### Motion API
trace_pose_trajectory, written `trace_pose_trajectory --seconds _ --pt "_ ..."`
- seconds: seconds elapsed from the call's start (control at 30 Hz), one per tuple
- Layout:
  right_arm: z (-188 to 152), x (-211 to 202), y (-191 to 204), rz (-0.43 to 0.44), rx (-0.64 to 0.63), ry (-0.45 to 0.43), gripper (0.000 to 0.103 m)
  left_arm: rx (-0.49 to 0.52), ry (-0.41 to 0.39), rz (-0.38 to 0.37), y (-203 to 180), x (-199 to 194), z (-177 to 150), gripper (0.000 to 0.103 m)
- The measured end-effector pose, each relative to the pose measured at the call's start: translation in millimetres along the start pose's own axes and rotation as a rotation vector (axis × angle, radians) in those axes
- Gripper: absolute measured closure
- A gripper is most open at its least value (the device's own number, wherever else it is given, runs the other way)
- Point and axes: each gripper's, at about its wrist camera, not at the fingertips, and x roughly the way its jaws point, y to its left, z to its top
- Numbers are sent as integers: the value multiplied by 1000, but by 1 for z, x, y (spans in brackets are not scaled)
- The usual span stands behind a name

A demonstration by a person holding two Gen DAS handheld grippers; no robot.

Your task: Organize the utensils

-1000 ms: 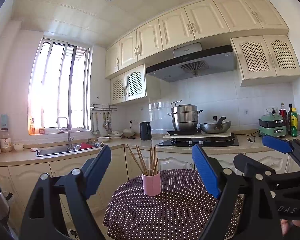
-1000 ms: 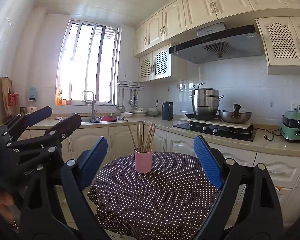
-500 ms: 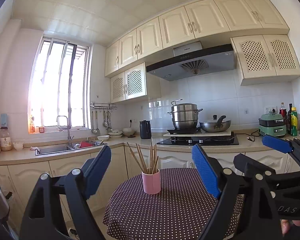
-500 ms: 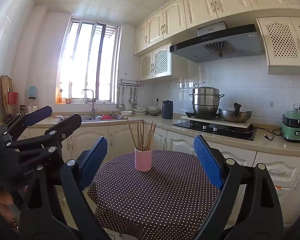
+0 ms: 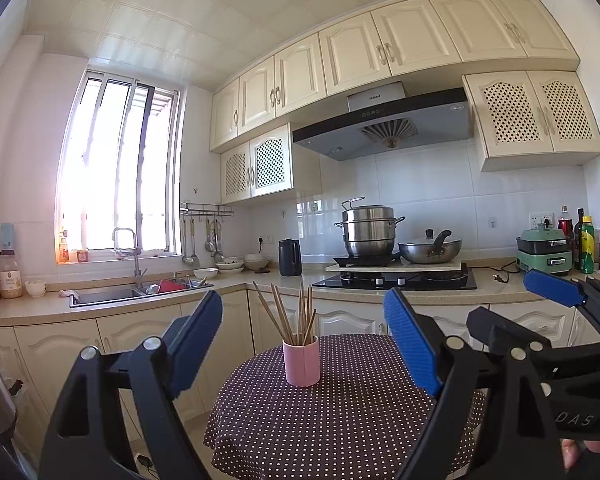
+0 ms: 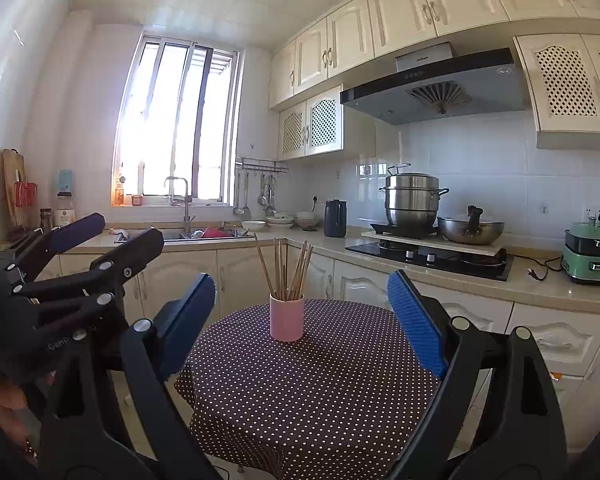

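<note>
A pink cup (image 5: 301, 362) holding several wooden chopsticks (image 5: 292, 314) stands upright on a round table with a dark polka-dot cloth (image 5: 340, 420). It also shows in the right wrist view as the pink cup (image 6: 286, 317) with chopsticks (image 6: 286, 266) on the cloth (image 6: 320, 392). My left gripper (image 5: 304, 344) is open and empty, held in the air short of the table, with the cup between its jaws in view. My right gripper (image 6: 302, 318) is open and empty, likewise back from the cup. Each gripper shows at the edge of the other's view.
A kitchen counter runs behind the table with a sink (image 5: 112, 294), a black kettle (image 5: 290, 257), a stove with a steel pot (image 5: 368, 230) and a wok (image 5: 430, 250), a green appliance (image 5: 544, 250) and bottles (image 5: 592, 240). Ladles hang on a wall rack (image 6: 256, 196).
Both views have shifted slightly; the table and cup sit a little lower and nearer. Both grippers stay open and empty.
</note>
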Motion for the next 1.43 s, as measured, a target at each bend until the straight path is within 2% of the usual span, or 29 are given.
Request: trace_pose_trajectory --seconds 1.13,1.43 --pt "-2 3 -7 4 -8 7 15 -1 10 -7 3 2 -7 21" --pt "-13 20 -25 -6 -11 38 14 -11 56 -16 5 20 -17 21"
